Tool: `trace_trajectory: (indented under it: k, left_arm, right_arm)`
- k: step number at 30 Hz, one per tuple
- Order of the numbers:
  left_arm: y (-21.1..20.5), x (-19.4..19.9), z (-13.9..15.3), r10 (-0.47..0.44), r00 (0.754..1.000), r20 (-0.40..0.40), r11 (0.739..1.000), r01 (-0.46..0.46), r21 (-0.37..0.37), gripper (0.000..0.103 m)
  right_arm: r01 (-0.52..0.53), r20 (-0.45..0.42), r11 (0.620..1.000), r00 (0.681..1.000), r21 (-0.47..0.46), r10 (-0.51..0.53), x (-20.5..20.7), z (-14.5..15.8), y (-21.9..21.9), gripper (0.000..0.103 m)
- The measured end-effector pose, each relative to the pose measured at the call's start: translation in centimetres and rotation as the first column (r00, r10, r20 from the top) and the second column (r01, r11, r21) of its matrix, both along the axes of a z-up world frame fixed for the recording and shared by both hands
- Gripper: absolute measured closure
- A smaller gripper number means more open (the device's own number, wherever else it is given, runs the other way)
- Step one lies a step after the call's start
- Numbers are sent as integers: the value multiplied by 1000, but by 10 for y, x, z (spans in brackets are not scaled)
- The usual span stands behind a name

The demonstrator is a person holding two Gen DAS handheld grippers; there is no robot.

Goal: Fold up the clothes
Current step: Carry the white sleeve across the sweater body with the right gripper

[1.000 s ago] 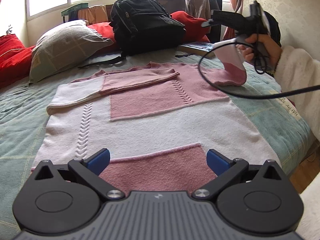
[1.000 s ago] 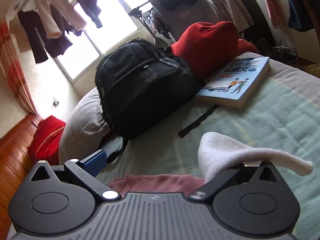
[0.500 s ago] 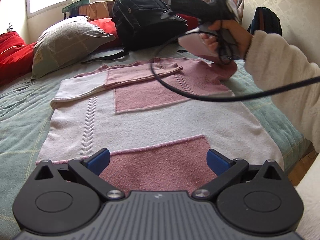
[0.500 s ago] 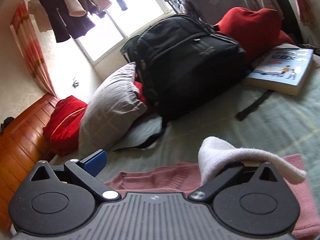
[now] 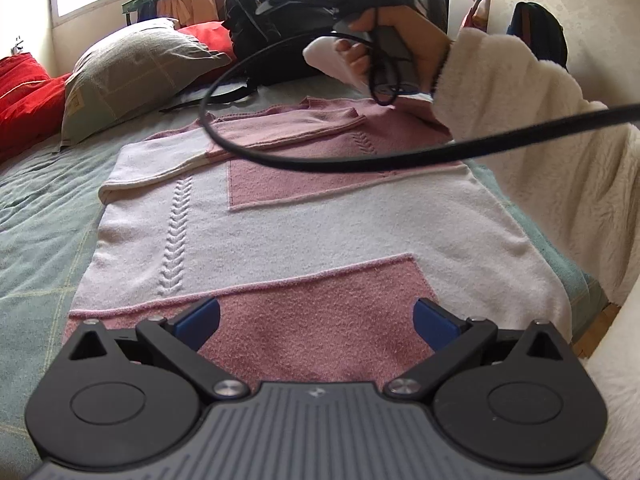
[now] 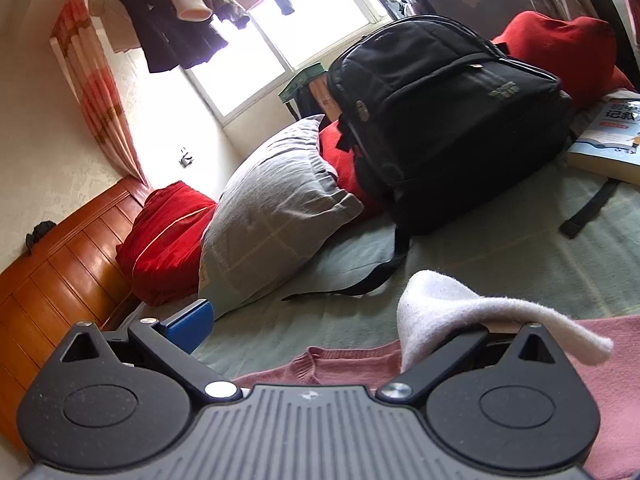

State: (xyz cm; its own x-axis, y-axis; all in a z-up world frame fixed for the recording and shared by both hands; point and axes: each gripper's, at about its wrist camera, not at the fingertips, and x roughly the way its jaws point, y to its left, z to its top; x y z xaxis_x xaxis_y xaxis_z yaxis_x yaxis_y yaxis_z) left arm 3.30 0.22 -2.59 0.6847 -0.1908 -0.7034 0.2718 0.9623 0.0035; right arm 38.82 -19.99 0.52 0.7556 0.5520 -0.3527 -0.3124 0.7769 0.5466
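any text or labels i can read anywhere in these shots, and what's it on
"记叙": large white characters on the cover of the book lying on the bed at the right edge of the right wrist view; the rest of the title is cut off by the frame.
Smaller print lower on that cover: too blurred to read.
Small metal badge on the black backpack: too small to read.
No other readable text.

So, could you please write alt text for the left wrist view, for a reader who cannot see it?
A pink and white sweater lies flat on a green bedspread, one sleeve folded across its chest, with the open left gripper low over its hem. Beyond, a hand in a fluffy white sleeve lifts the other cuff; a pillow and black backpack sit behind.
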Motion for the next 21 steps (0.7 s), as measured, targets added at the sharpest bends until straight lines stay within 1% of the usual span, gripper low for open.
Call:
trace_trajectory:
  k: [6,17,21]
  left_arm:
    - [0,1,-1,-3,1000,-7,1000,3,2,1]
    - [-6,5,-3,-26,999,-35,999,26,24,1]
    - [-9,7,-4,-29,999,-44,999,30,27,1]
  right_arm:
    - [-21,4,1000,1000,1,21,0,-2,15,0]
    - [-26,3,999,1000,-48,27,-1,-14,33,0]
    - [-24,38,998,999,-54,26,-3,-6,37,0]
